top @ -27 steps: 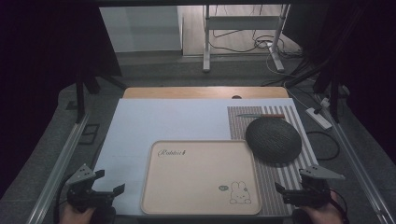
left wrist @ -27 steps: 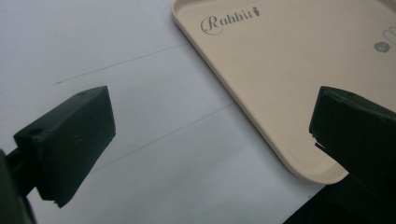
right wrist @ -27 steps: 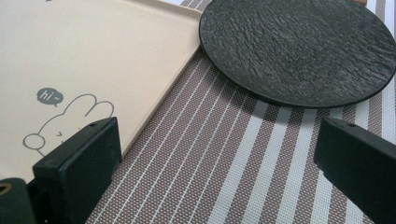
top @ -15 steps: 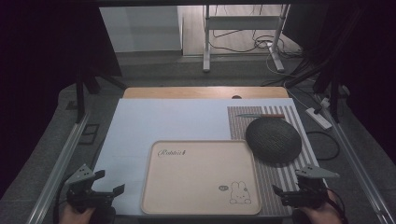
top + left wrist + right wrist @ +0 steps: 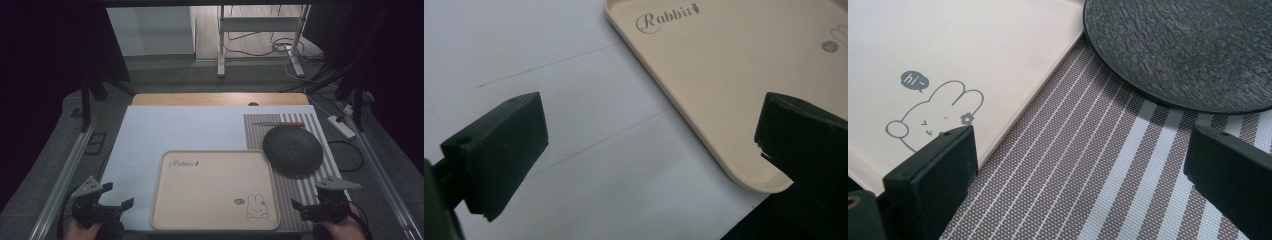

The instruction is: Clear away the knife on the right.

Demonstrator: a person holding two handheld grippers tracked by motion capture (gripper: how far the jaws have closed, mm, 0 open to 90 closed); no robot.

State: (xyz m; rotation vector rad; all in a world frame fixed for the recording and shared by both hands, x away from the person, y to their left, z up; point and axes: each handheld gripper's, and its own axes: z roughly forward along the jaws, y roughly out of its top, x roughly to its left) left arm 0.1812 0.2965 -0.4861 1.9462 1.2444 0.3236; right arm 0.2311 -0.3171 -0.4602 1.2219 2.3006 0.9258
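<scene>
I see bare white sheet (image 5: pixel 180 130) ahead; the tray (image 5: pixel 215 187) and dark dome (image 5: pixel 292 149) block centre and right.

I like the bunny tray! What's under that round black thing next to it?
The round black plate sits on the striped mat. Whatever lies beneath its middle is covered.

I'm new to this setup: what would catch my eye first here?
The cream tray with its rabbit drawing lies at the near centre of the table. Beside its far right corner a dark round woven mat rests on a striped placemat. The left gripper and right gripper flank the tray, open.
</scene>
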